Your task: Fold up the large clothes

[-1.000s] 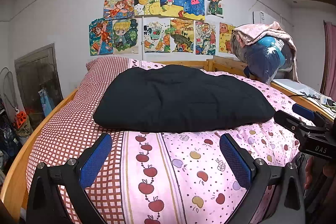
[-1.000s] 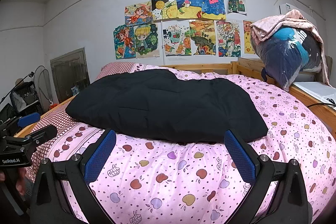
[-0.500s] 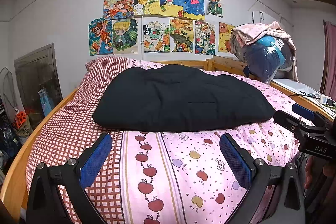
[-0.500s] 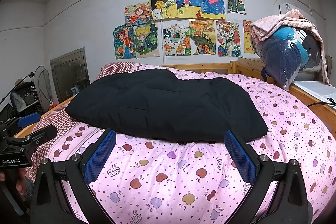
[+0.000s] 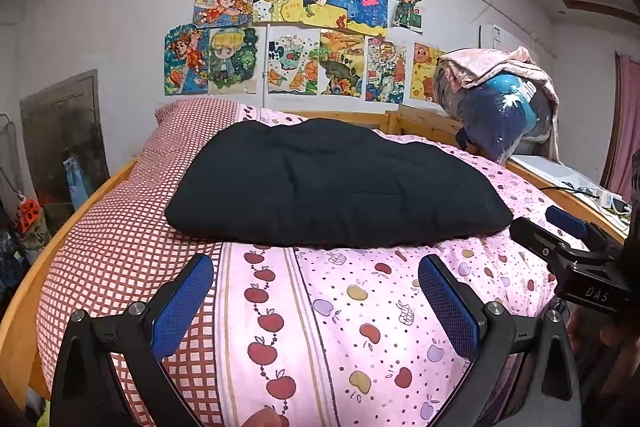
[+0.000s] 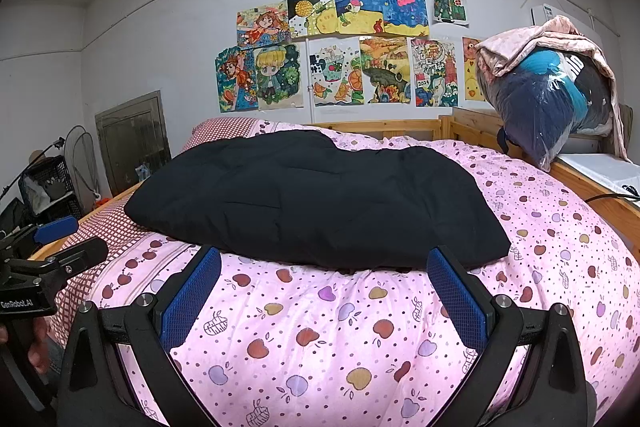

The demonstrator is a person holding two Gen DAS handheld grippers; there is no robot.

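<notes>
A large black padded garment [image 5: 336, 187] lies flat in a folded bundle on the pink apple-print bed cover [image 5: 340, 327]; it also shows in the right wrist view [image 6: 312, 203]. My left gripper [image 5: 316, 291] is open and empty, hovering over the near end of the bed, short of the garment's front edge. My right gripper [image 6: 324, 283] is open and empty, its tips just before the garment's near edge. Each gripper shows in the other's view: the right one [image 5: 568, 247] at the right edge, the left one [image 6: 48, 247] at the left edge.
A red-checked sheet [image 5: 120, 235] covers the bed's left side. A wooden bed frame [image 6: 384, 127] runs around it. A bagged bundle of bedding [image 6: 552, 99] sits on a shelf at the right. Drawings [image 6: 344, 43] hang on the wall. A fan and basket [image 6: 48, 183] stand left.
</notes>
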